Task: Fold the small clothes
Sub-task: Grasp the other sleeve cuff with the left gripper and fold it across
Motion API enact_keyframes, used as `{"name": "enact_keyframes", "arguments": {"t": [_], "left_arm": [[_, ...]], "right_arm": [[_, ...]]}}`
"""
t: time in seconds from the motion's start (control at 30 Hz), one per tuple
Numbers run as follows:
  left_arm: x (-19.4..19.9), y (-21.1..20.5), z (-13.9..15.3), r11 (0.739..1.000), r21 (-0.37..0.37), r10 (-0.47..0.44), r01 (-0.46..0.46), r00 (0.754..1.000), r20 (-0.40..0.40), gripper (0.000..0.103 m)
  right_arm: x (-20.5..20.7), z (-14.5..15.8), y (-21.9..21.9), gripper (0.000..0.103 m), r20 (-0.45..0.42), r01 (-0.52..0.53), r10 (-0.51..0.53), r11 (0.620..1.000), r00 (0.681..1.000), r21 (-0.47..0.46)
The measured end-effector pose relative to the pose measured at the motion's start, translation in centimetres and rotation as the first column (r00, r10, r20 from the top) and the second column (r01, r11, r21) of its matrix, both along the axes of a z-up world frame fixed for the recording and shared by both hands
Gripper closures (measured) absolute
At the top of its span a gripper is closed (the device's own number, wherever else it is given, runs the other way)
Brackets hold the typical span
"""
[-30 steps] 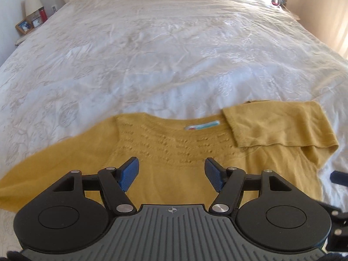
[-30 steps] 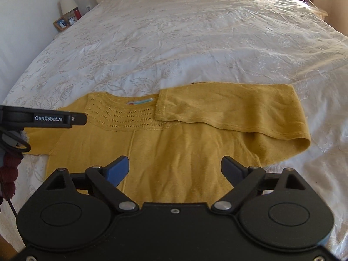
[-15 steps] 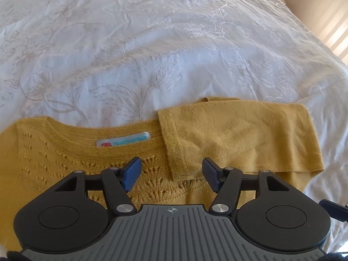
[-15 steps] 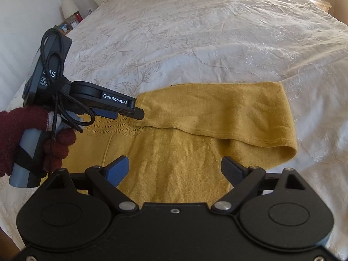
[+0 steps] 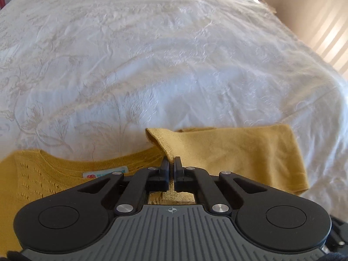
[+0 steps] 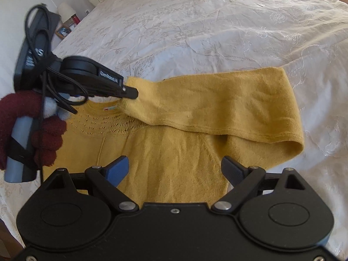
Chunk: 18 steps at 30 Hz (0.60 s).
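Observation:
A mustard-yellow knit sweater (image 6: 165, 152) lies flat on the white bedspread (image 6: 217, 28), its neck label (image 5: 104, 173) facing up. Its right sleeve (image 6: 217, 104) is folded across the chest toward the collar. My left gripper (image 5: 171, 163) is shut on the cuff of that sleeve (image 5: 161, 145) and lifts it slightly; it shows from the side in the right wrist view (image 6: 132, 92), held by a hand in a dark red glove (image 6: 45, 134). My right gripper (image 6: 175, 169) is open and empty, hovering over the sweater's body.
The embroidered bedspread (image 5: 174, 54) stretches far ahead. A nightstand with a lamp (image 6: 66, 10) and framed pictures stands at the far left. A beige wall (image 5: 315, 10) runs along the right side of the bed.
My left gripper moved forward to the sleeve cuff and closed on it, raising the cuff a little. My right gripper stayed open over the sweater body.

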State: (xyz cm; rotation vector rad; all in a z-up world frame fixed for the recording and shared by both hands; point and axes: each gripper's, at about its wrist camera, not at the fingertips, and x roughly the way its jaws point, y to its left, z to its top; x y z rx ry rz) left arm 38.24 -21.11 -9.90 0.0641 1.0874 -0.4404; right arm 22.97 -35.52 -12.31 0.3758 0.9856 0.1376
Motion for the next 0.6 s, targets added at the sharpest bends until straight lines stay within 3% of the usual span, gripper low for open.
{"name": "enact_keyframes", "arguments": {"t": [0.13,0.2,0.3,0.43,0.6], "left_arm": [[-1.9,2.5,6.2,0.996,-0.085,0.007,-0.001,0.997,0.074,0.1],[-2.7,4.3,8.4,0.997,-0.08,0.013,-0.005,0.994,0.107,0.1],[-3.5,8.4,10.2,0.995,-0.085,0.063,-0.055,0.994,0.092,0.1],[-3.6,13.3,9.8,0.989,-0.004,0.149,-0.149,0.986,0.073,0.1],[-3.8,18.9,5.7,0.961,0.092,0.26,-0.26,0.966,0.011,0.099]], "right_arm": [[-0.7,0.9,0.5,0.011,0.01,-0.024,0.024,1.0,1.0,0.007],[-1.1,1.2,0.8,0.01,0.013,-0.04,0.039,0.999,0.999,0.007],[-1.7,1.7,1.4,0.01,0.013,-0.054,0.054,0.998,0.998,0.012],[-2.1,2.1,1.9,0.01,0.009,-0.059,0.058,0.998,0.998,0.025],[-1.4,2.2,2.0,0.01,0.007,-0.05,0.049,0.999,0.999,0.011]]}}
